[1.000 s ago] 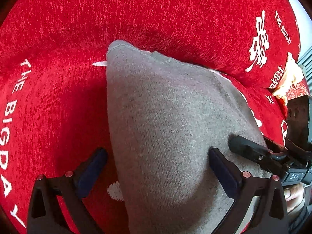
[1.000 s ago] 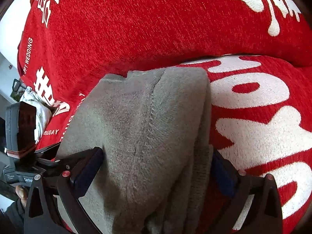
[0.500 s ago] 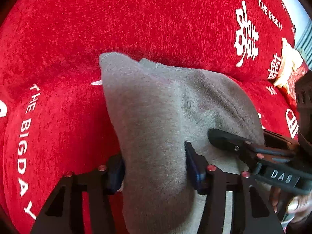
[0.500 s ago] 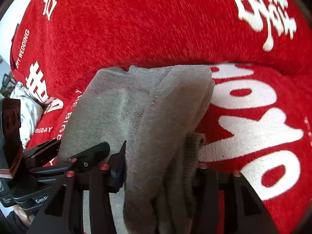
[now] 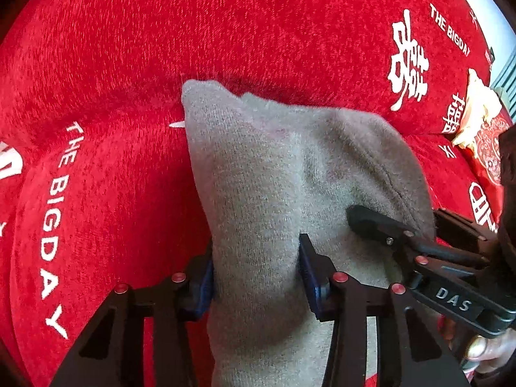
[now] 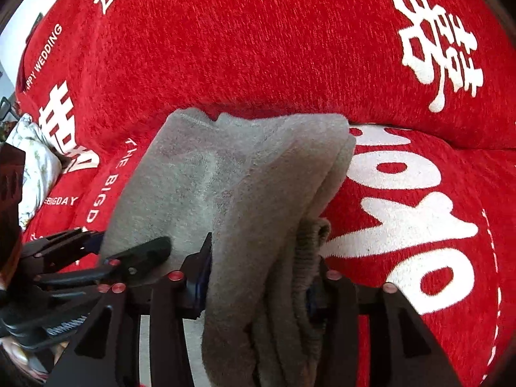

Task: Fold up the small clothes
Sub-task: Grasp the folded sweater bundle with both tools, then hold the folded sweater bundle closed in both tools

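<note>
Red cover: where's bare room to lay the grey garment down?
Free: red cover left of the grey garment, by the "THE BIGDAY" lettering; also right of it over the big white print. Crowded: the middle, where left tongs and right tongs pinch it.

both wrist views sit close, facing the sofa back (image 5: pixel 258 25), sharing the grey cloth (image 5: pixel 277 174) (image 6: pixel 232 174) between them.

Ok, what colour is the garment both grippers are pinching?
Plain grey knit garment, no pattern; clearest in the left wrist view.
</note>
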A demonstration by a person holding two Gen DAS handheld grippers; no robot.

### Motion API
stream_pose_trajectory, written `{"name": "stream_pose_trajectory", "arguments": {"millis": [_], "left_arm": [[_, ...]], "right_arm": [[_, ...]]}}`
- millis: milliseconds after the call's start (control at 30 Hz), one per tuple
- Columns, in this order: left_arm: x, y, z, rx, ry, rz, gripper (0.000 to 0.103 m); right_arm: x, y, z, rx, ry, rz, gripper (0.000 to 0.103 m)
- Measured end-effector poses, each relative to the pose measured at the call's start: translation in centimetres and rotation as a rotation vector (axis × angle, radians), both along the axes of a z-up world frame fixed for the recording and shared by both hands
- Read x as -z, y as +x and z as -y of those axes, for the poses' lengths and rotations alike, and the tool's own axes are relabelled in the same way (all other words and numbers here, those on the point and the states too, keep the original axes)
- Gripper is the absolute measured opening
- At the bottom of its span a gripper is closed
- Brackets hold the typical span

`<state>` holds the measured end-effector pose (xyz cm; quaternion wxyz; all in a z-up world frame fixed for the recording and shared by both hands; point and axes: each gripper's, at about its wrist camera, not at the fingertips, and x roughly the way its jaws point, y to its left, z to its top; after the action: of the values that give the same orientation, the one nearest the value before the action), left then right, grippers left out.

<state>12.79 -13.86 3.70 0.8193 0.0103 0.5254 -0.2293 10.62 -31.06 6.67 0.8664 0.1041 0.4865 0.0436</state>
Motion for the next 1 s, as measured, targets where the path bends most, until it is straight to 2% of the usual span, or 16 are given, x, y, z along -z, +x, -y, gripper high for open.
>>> {"name": "stream_pose_trajectory", "arguments": {"millis": [67, 100, 167, 300, 467, 600, 700, 733, 800, 833, 900, 1000], "left_arm": [[0.3, 0.5, 0.2, -0.001, -0.017, -0.011, 0.051], [0.4, 0.6, 0.0, 0.002, -0.028, -0.015, 0.052], [0.8, 0.9, -0.4, 0.015, -0.052, -0.019, 0.055], [1.5, 1.5, -1.0, 0.022, -0.093, -0.036, 0.058], [1.5, 1.5, -0.8, 0.030, -0.084, -0.021, 0.058], [1.5, 1.7, -0.9, 0.033, -0.079, -0.015, 0.062], [1.6, 1.9, -0.9, 0.029, -0.087, -0.021, 0.062], [1.6, 1.9, -0.9, 0.024, -0.087, -0.025, 0.062], [1.3, 1.6, -0.5, 0.029, -0.066, -0.009, 0.055], [1.0, 1.4, -0.1, 0.037, -0.049, 0.007, 0.052], [0.5, 0.9, 0.5, 0.051, -0.019, 0.032, 0.046], [-0.1, 0.5, 0.9, 0.052, -0.004, 0.044, 0.043]], "right_arm": [[1.0, 0.3, 1.0, 0.022, 0.044, -0.012, 0.067], [1.4, 0.4, 1.6, 0.028, 0.067, -0.013, 0.080], [2.3, 0.8, 2.6, 0.032, 0.122, -0.029, 0.083], [4.0, 1.8, 4.0, 0.028, 0.178, -0.090, 0.103], [4.1, 2.6, 3.7, 0.030, 0.156, -0.108, 0.103], [4.3, 3.0, 4.0, 0.030, 0.175, -0.135, 0.103], [4.3, 3.0, 4.2, 0.039, 0.196, -0.115, 0.103], [4.2, 3.0, 4.1, 0.040, 0.191, -0.109, 0.094], [3.5, 2.9, 3.4, 0.000, 0.239, -0.083, 0.054], [3.1, 2.9, 3.2, 0.009, 0.224, -0.074, 0.049], [2.3, 2.7, 2.2, -0.006, 0.165, -0.050, 0.046], [1.8, 2.5, 2.2, 0.024, 0.180, -0.048, 0.046]]}}
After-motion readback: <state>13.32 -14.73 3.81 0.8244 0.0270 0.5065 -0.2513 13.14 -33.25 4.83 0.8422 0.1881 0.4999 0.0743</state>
